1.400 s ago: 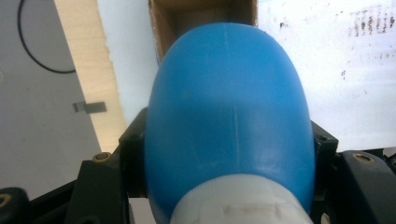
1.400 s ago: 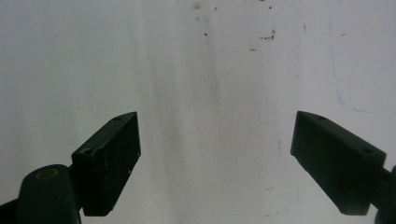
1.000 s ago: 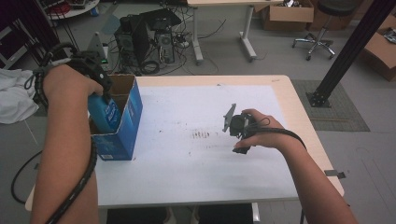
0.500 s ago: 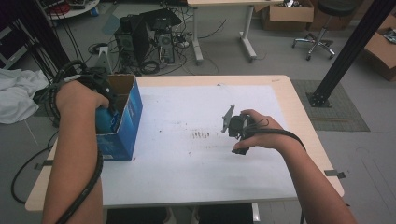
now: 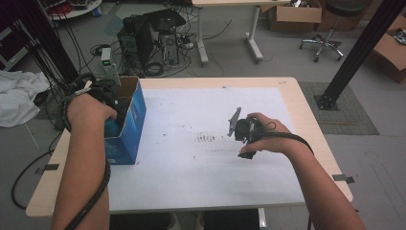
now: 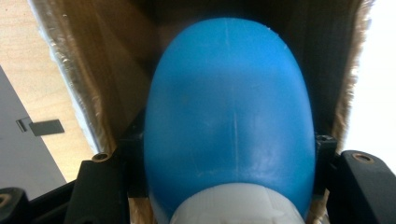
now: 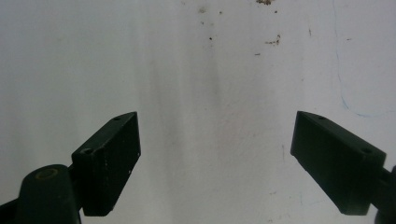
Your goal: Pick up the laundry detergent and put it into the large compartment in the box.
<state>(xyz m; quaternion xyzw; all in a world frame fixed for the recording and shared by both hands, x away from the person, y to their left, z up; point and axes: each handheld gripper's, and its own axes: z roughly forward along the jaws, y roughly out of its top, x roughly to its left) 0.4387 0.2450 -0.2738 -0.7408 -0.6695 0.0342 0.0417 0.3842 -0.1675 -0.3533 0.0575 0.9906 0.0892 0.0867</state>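
Observation:
A blue plastic bottle [image 6: 229, 102] with a white cap at its near end sits between the jaws of my left gripper [image 6: 229, 144], which is shut on it. The bottle points down into an open blue cardboard box [image 5: 128, 129] with brown inner walls [image 6: 116, 70]. In the high view the left hand and gripper [image 5: 109, 103] are over the box at the table's left edge, and a bit of the blue bottle [image 5: 111, 128] shows under the hand. My right gripper [image 7: 215, 126] stands open above the white table sheet, nothing between its jaws; it hangs mid-table [image 5: 245, 136].
The white sheet [image 5: 191, 163] covering the wooden table [image 5: 311, 124] has small dark specks [image 5: 206, 139] near its middle. Computer towers and cables [image 5: 153, 43] lie on the floor beyond the far edge. A black post [image 5: 354, 52] stands at right, a white cloth [image 5: 19, 98] at left.
My left hand has sunk, carrying the blue bottle down into the box. The right hand has kept still.

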